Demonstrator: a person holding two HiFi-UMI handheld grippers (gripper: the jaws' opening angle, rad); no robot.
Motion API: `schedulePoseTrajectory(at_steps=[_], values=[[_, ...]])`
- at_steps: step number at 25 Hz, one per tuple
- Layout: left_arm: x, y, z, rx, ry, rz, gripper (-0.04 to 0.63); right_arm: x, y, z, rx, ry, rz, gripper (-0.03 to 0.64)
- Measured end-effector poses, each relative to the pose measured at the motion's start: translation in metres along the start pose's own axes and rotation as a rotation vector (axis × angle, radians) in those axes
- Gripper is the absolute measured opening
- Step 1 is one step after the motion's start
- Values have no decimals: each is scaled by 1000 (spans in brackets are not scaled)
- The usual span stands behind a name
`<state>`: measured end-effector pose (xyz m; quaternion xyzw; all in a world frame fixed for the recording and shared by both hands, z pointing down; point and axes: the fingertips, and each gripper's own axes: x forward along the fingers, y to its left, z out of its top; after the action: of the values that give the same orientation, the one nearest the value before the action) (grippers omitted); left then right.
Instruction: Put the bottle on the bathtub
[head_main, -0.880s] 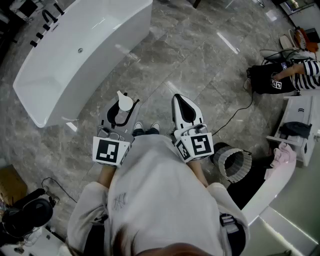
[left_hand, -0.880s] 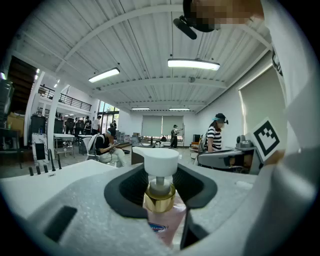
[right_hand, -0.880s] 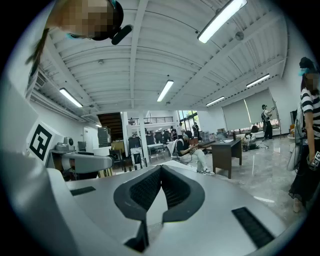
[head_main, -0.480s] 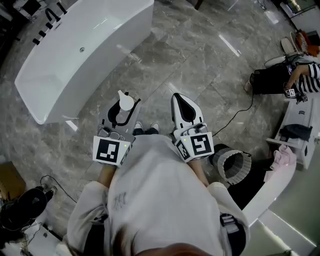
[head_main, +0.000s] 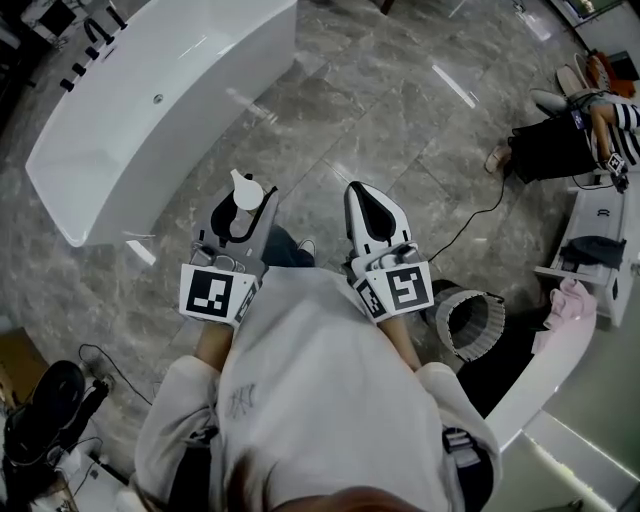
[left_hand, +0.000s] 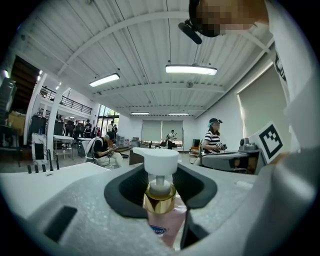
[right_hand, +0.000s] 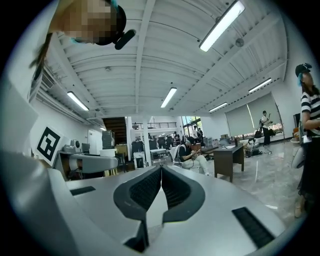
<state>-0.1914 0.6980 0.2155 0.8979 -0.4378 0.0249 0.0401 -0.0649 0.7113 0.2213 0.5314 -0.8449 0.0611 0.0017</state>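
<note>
My left gripper (head_main: 240, 212) is shut on a pink pump bottle (left_hand: 163, 216) with a gold collar and a white pump head (head_main: 246, 190). The bottle stands upright between the dark pads (left_hand: 199, 187), and its lower body is hidden by the gripper. The white bathtub (head_main: 90, 180) lies on the floor at the upper left in the head view, well ahead of and left of the left gripper. My right gripper (head_main: 371, 211) is shut with nothing in it; in its own view the ribbed pads (right_hand: 176, 186) meet at the tips of the right gripper (right_hand: 161, 170).
A row of black fittings (head_main: 90, 45) lines the tub's far rim. A round bin (head_main: 472, 325) and a cable (head_main: 470, 222) lie on the marble floor to my right. A person in a striped top (head_main: 605, 115) sits at the far right. Dark equipment (head_main: 45, 400) stands at the lower left.
Both grippers have edged slightly forward with the bottle still held. The view has shifted a little, so the tub sits slightly further left. The person at the right has moved.
</note>
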Motion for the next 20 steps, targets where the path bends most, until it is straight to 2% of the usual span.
schedulePoseTrajectory(at_steps=[8, 14, 20], values=[[15, 3, 3, -4, -1, -42, 163, 6, -6, -6, 25, 22, -20, 9], [49, 43, 1, -18, 13, -55, 163, 56, -17, -10, 41, 55, -25, 9], [92, 92, 3, 4, 45, -60, 163, 114, -39, 2, 27, 58, -42, 9]])
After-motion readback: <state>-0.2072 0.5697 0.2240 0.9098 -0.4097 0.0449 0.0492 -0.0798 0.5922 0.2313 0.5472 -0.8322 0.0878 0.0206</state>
